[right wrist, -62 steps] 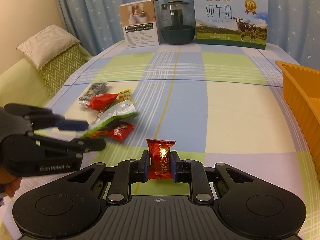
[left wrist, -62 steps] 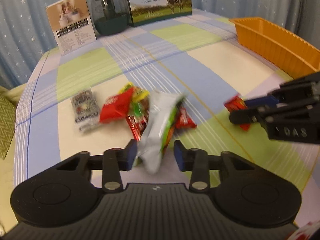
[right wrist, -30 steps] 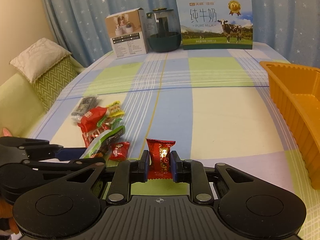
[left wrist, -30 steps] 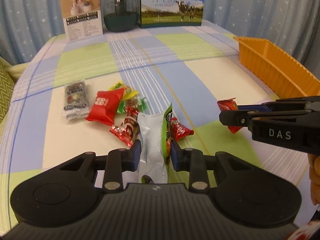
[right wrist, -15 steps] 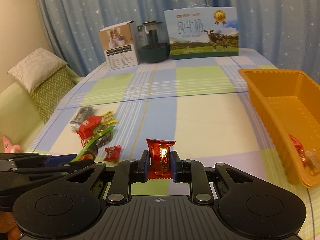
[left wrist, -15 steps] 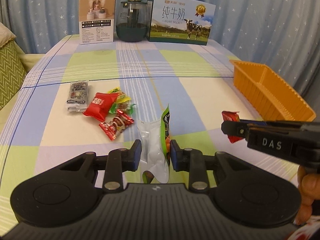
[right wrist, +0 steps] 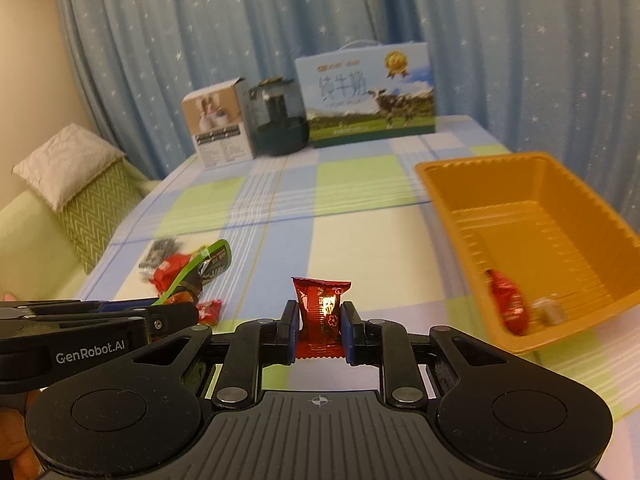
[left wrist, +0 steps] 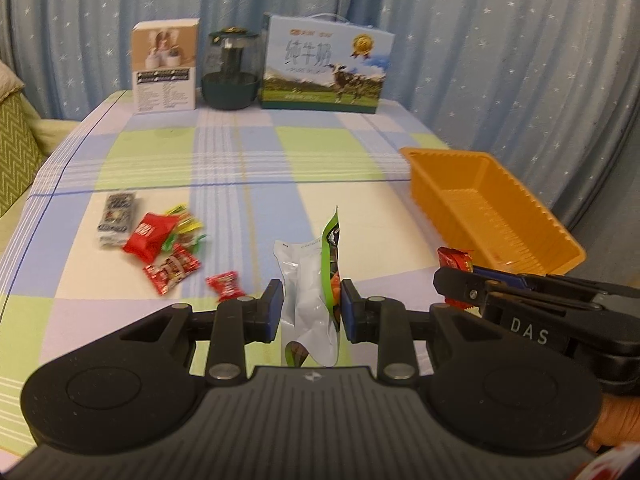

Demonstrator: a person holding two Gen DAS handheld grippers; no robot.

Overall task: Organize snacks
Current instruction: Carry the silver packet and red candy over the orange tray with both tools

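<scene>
My left gripper (left wrist: 311,304) is shut on a silver and green snack pouch (left wrist: 310,280), held upright above the table; the pouch also shows in the right wrist view (right wrist: 208,264). My right gripper (right wrist: 319,320) is shut on a small red candy packet (right wrist: 321,308), which also shows in the left wrist view (left wrist: 454,260). The orange tray (right wrist: 528,184) stands at the right, with a red candy (right wrist: 506,306) and a pale wrapped piece (right wrist: 550,312) inside. Several loose snacks (left wrist: 154,236) lie at the table's left.
A white product box (left wrist: 165,66), a dark glass jar (left wrist: 230,70) and a blue milk carton box (left wrist: 324,70) stand along the far edge. A green sofa with a cushion (right wrist: 68,164) is at the left. The checked tablecloth (left wrist: 248,160) covers the table.
Both grippers have risen and swung right toward the orange tray, each still holding its snack. The tray's inside now shows in the right wrist view.
</scene>
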